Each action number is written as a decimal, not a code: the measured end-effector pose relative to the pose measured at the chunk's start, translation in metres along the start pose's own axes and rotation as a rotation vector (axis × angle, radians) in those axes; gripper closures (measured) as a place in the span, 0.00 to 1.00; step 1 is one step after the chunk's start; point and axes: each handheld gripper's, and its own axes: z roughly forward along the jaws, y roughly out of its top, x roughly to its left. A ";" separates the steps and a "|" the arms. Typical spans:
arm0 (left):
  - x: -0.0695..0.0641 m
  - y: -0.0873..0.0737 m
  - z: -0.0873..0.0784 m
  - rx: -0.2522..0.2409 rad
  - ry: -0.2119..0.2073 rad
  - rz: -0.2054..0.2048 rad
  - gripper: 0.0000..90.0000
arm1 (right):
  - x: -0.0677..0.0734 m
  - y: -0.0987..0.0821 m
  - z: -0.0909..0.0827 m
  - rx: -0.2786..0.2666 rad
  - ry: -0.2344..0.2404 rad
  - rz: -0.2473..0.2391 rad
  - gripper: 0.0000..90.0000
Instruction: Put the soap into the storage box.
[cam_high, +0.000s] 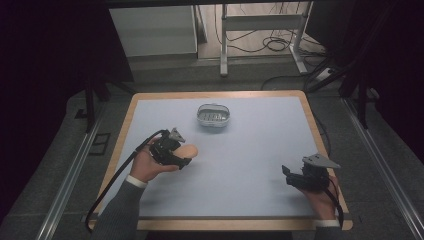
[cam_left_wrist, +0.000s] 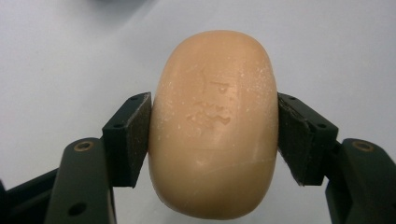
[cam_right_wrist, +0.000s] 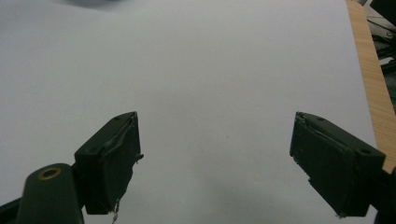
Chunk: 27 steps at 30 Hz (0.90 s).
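Note:
A tan oval bar of soap (cam_left_wrist: 214, 126) sits between the two black pads of my left gripper (cam_left_wrist: 215, 135), which press on its sides. In the high view the soap (cam_high: 188, 150) sticks out to the right of my left gripper (cam_high: 184, 156), held just over the pale table surface at left of centre. A grey oval soap dish (cam_high: 213, 117) stands at the back middle of the table, apart from the soap. My right gripper (cam_high: 287, 176) rests near the front right, open, and its jaws stand wide with nothing between them (cam_right_wrist: 215, 163).
The pale mat lies on a wooden-edged table (cam_high: 315, 130). The table's wooden border (cam_right_wrist: 369, 70) runs close to the right gripper. Beyond the far edge are a white cabinet (cam_high: 152, 30), metal table legs and cables on the floor.

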 end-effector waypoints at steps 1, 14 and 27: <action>0.001 0.001 0.001 0.001 0.005 0.003 0.36 | 0.000 0.000 0.000 0.001 -0.001 0.000 0.18; 0.010 0.011 0.004 -0.002 0.016 -0.003 0.36 | 0.000 -0.002 0.003 0.016 0.001 -0.002 0.18; 0.022 0.019 0.004 -0.006 0.027 -0.013 0.36 | 0.000 -0.002 0.004 0.020 0.006 -0.005 0.18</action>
